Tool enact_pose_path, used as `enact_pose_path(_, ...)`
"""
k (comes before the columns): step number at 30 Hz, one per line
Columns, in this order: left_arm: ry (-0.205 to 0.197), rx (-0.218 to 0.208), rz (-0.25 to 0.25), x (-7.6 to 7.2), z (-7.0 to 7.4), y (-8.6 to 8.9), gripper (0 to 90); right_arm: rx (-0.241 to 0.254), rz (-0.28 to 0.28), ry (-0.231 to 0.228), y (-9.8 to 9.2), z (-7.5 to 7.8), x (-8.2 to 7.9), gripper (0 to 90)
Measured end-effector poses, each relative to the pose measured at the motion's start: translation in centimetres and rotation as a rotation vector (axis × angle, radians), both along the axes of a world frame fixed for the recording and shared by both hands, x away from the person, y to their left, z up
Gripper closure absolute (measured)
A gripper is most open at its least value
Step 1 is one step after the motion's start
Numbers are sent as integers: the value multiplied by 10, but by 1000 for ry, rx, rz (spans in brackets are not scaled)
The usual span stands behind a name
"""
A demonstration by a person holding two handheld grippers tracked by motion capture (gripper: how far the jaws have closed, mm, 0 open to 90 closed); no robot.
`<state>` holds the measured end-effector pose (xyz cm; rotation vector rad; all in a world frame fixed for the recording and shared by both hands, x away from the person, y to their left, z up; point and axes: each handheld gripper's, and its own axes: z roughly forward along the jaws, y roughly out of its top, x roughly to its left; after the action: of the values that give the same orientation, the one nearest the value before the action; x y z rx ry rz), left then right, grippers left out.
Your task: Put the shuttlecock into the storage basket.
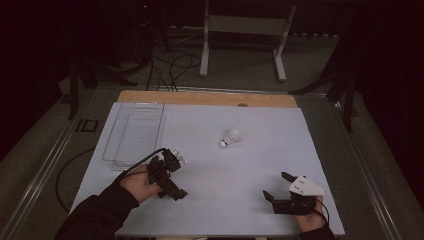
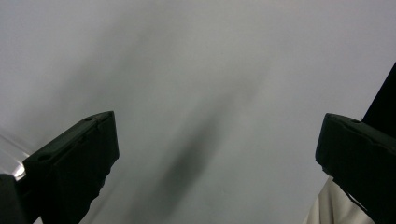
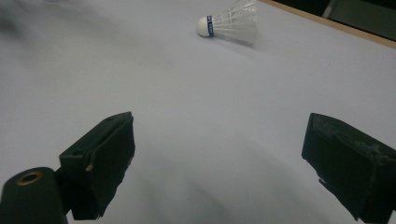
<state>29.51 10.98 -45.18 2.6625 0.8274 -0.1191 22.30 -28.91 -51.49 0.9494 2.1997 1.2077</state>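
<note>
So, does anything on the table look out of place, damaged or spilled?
Nothing is spilled or visibly broken. The shuttlecock lies on its side on the white table, cork end toward the person, apart from the clear tray at the left. The left gripper and the right gripper are both open and empty.

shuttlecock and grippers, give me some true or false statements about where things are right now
1. The shuttlecock lies on its side on the white table. True.
2. The right gripper is shut on the shuttlecock. False: its jaws stand open, apart from it.
3. The clear plastic tray sits at the table's left side. True.
4. The shuttlecock lies inside the tray. False: it lies on the table, right of the tray.
5. The left gripper is open and holds nothing. True.
</note>
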Motion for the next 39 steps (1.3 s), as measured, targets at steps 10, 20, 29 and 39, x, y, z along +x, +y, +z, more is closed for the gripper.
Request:
enact_pose_path(10, 6, 17, -29, 10, 8, -12, 0, -1, 2, -2, 0, 0, 0, 95)
enact_pose_path(20, 17, -2, -40, 25, 12, -24, 0, 2, 2, 1, 0, 0, 0, 95)
enact_pose_path(29, 11, 15, -35, 37, 17, -33, 0, 1, 3, 4, 0, -1, 0, 95)
enact_pose_path(39, 42, 67, -60, 50, 13, -53, 0, 1, 4, 9, 0, -1, 1, 95)
